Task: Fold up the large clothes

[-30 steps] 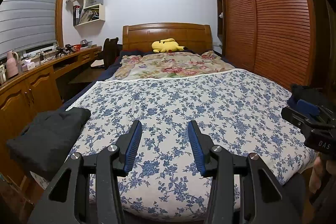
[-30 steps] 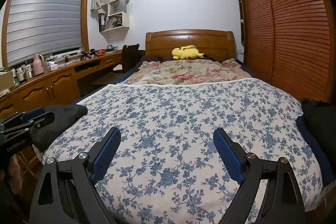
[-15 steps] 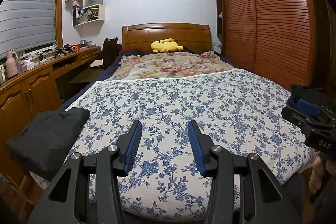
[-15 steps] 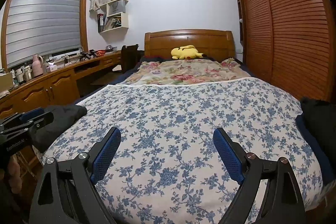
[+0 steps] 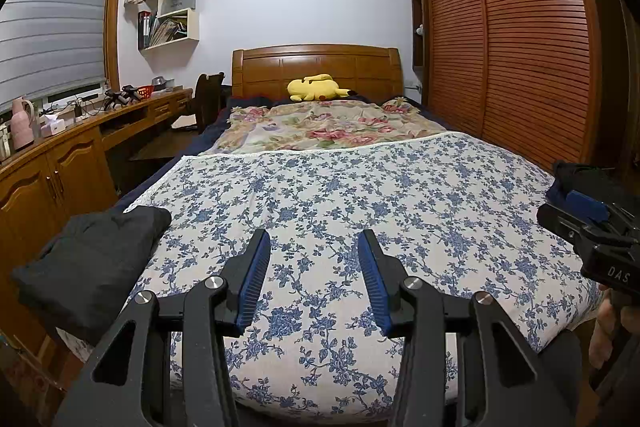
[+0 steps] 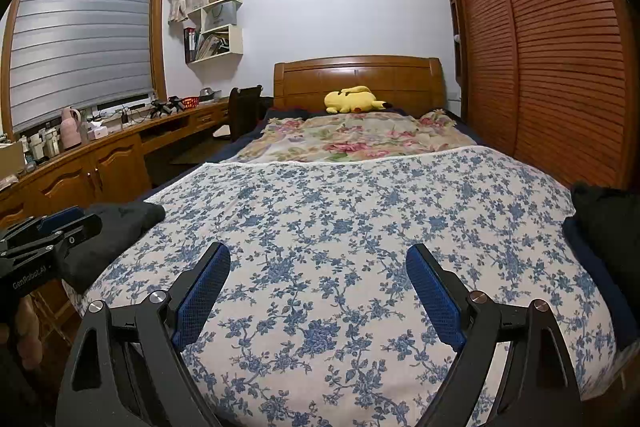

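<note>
Left gripper (image 5: 314,247) fingers part-open, empty; right gripper (image 6: 318,259) fingers wide, empty, above floral bedspread (image 5: 360,195).

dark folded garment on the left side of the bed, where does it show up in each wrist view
Left wrist view: the dark folded garment lies at the lower left, on the near left corner of the bed, left of the left gripper.
Right wrist view: it sits at the left edge, partly behind the other gripper's body.
Shared landmark: the yellow plush toy at the wooden headboard.
</note>
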Demonstrator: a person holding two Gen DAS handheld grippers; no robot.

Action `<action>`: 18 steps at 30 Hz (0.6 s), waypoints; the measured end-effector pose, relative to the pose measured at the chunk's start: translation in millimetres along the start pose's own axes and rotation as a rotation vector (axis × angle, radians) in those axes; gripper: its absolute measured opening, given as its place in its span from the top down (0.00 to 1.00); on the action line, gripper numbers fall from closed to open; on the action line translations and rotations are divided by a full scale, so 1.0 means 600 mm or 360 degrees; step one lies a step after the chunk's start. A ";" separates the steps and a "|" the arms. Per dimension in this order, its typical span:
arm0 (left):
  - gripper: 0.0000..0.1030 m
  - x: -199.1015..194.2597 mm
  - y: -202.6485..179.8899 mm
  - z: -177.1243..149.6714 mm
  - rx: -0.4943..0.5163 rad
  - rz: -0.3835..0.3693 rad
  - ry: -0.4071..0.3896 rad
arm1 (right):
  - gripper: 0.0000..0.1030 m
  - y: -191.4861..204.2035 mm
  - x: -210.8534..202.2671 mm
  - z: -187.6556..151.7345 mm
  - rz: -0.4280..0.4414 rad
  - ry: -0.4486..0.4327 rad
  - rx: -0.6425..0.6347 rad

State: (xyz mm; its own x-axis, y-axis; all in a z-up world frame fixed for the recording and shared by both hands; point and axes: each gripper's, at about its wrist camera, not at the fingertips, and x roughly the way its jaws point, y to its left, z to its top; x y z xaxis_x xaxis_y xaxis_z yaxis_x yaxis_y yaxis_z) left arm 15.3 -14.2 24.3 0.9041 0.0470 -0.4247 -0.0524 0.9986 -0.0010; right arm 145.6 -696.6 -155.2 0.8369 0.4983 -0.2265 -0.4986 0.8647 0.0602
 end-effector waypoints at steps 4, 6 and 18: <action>0.55 0.000 0.000 0.000 0.0001 0.0001 -0.0001 | 0.12 -0.001 0.001 0.000 -0.0001 -0.0001 0.0004; 0.55 0.000 0.000 0.000 0.0000 0.0000 0.0000 | 0.12 -0.002 0.001 -0.001 -0.0001 -0.0001 0.0007; 0.55 -0.001 -0.001 0.001 0.0001 0.0000 -0.0002 | 0.12 -0.001 0.002 -0.001 0.0000 -0.0004 0.0010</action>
State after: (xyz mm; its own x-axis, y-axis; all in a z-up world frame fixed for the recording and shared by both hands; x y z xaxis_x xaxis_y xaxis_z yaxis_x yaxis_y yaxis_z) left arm 15.1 -14.7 25.0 0.9048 0.0470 -0.4233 -0.0521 0.9986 -0.0005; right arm 146.9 -696.6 -156.1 0.8372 0.4987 -0.2243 -0.4974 0.8650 0.0666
